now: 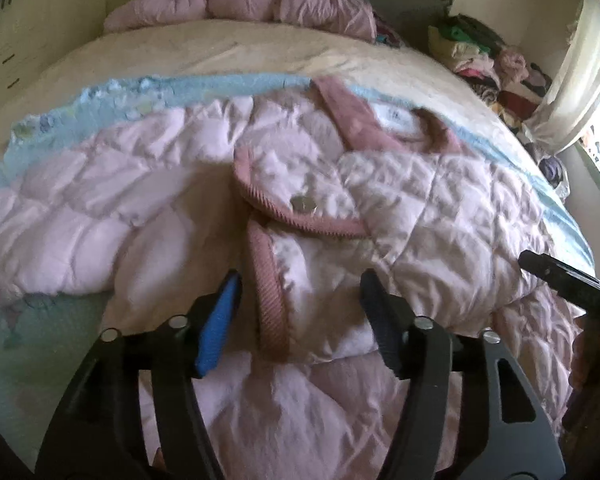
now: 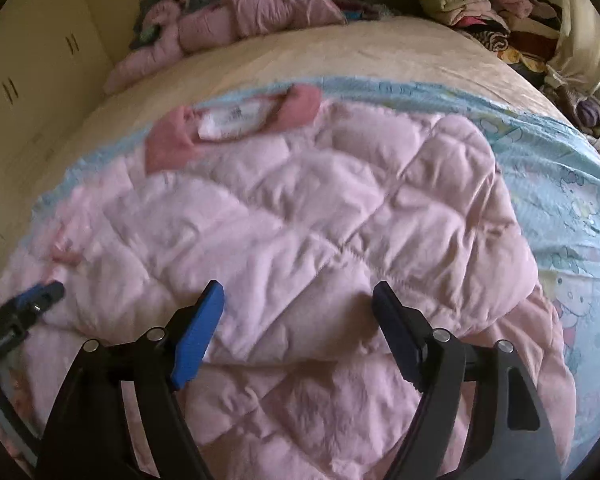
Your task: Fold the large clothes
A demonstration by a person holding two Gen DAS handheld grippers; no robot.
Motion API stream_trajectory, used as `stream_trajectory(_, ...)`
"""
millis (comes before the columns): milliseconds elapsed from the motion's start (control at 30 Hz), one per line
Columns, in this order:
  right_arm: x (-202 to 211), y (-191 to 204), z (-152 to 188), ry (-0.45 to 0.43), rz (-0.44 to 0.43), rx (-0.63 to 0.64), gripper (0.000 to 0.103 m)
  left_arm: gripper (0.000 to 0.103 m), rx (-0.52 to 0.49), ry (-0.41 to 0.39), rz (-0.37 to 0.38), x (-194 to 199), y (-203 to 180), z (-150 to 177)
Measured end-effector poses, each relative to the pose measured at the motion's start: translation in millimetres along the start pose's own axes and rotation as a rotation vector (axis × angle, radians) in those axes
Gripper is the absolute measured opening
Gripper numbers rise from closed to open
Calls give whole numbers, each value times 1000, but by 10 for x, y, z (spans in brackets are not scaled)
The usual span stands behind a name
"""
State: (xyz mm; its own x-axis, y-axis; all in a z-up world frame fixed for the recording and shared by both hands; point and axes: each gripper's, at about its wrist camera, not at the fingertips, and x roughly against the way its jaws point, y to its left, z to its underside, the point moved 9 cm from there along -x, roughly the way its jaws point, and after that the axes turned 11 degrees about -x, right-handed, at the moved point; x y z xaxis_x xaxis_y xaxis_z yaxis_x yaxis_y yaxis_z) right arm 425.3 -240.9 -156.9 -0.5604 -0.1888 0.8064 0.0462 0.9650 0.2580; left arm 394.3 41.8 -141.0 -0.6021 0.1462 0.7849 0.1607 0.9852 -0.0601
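1. The pink quilted jacket (image 1: 400, 208) lies spread on the bed, on top of a light blue sheet (image 1: 228, 84) with cartoon prints. Its collar, in a darker pink ribbed cloth, points to the far side of the bed, and a white label (image 2: 228, 118) shows inside the collar.
2. In the left wrist view a front edge of the jacket, with darker pink ribbed trim (image 1: 270, 292), is turned over, and a small metal snap button (image 1: 302, 203) sits near this trim.
3. The left gripper (image 1: 300, 320) hangs just above the jacket with its jaws apart. The ribbed trim runs between the two fingers, but the pads do not press on it, so it holds nothing.
4. The right gripper (image 2: 298, 332) is wide open over the smooth quilted panel of the jacket, near a folded edge, and nothing is clamped between its fingers.
5. Each gripper appears at the edge of the other camera's view, so the two are near each other over the same garment.
6. Under the blue sheet is a cream bedcover (image 2: 340, 48). At the far side lies a second pink padded garment (image 2: 260, 12), crumpled.
7. A pile of mixed clothes (image 2: 484, 12) stands at the far right corner, beside a pale curtain (image 1: 580, 80). Cream cupboard doors (image 2: 40, 60) are on the left.
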Motion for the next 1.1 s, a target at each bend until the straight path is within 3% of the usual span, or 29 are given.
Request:
stream_trajectory(167,-40,-42,59,27,12,-52,80,67,36,5,1,0,61,11)
stream_trajectory(300,183,42,64,-7,-49,-63,85,85,45,-30,-31,151,100,-33)
stream_trajectory(367,301,98,87,-28,-49,-56,96,93,61,-29,-35,189,105,-18)
stream_trajectory(667,775,434,221,-90,-108,-45,98,93,108,-61,-37,441,221,-60)
stream_trajectory(1100,1048,1050,178,-143,-176,30,99,93,209,-147,-96,873,743,-130)
